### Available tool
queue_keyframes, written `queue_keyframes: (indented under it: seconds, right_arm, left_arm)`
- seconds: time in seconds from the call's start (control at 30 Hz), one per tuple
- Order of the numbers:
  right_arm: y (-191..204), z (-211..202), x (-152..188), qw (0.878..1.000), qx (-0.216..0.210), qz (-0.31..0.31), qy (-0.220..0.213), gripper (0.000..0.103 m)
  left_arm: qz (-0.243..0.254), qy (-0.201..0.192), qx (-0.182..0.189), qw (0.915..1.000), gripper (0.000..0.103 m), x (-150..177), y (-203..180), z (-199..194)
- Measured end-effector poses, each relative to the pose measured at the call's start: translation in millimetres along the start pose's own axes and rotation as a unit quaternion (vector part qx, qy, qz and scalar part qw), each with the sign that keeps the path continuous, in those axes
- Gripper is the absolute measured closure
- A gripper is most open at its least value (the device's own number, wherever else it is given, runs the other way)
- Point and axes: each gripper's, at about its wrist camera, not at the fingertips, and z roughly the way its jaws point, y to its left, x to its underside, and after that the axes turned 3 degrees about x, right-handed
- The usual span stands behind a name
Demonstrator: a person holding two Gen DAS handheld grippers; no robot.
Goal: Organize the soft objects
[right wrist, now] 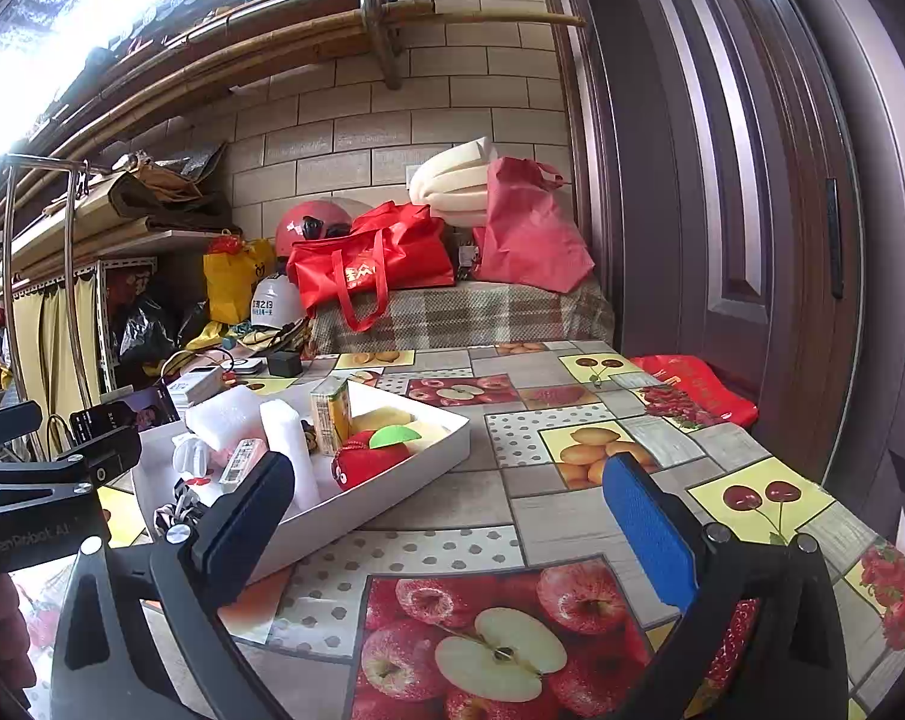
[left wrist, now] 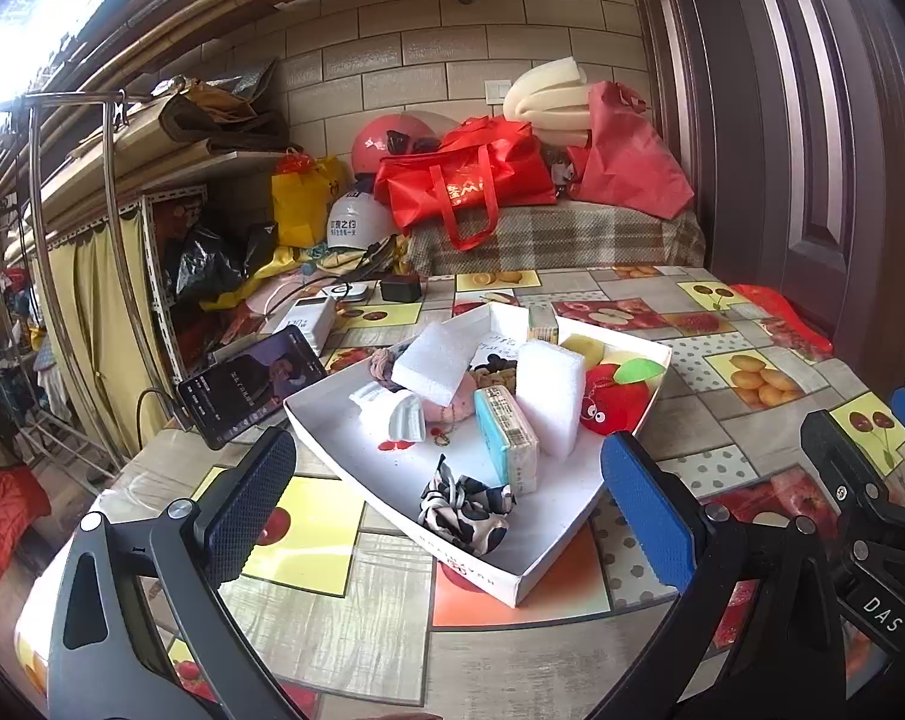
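A white tray (left wrist: 356,450) sits on the table and holds soft items: two white foam blocks (left wrist: 437,360), a red plush apple (left wrist: 617,399), a black-and-white scrunchie (left wrist: 464,507), a pink plush (left wrist: 455,405), a tissue pack (left wrist: 506,438) and a yellow sponge (left wrist: 584,348). My left gripper (left wrist: 446,504) is open and empty, just in front of the tray. My right gripper (right wrist: 446,516) is open and empty, over the table to the right of the tray (right wrist: 392,474). The plush apple (right wrist: 368,459) and foam block (right wrist: 287,438) also show there.
A phone (left wrist: 251,384) leans at the tray's left. A power bank, charger and cables lie behind it. A bench with red bags (left wrist: 464,180) and helmets stands beyond the table. A door (left wrist: 812,120) is on the right. The fruit-print tablecloth (right wrist: 512,450) covers the table.
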Motion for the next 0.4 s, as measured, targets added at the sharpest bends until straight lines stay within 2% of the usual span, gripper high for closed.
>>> queue_keyframes:
  seconds: [0.4]
  right_arm:
    - [0.0,0.0,0.2,1.0,0.0,0.002,0.001,0.0]
  left_arm:
    - [0.012,0.031,0.025,0.9991,0.0,6.3,-11.6,14.6]
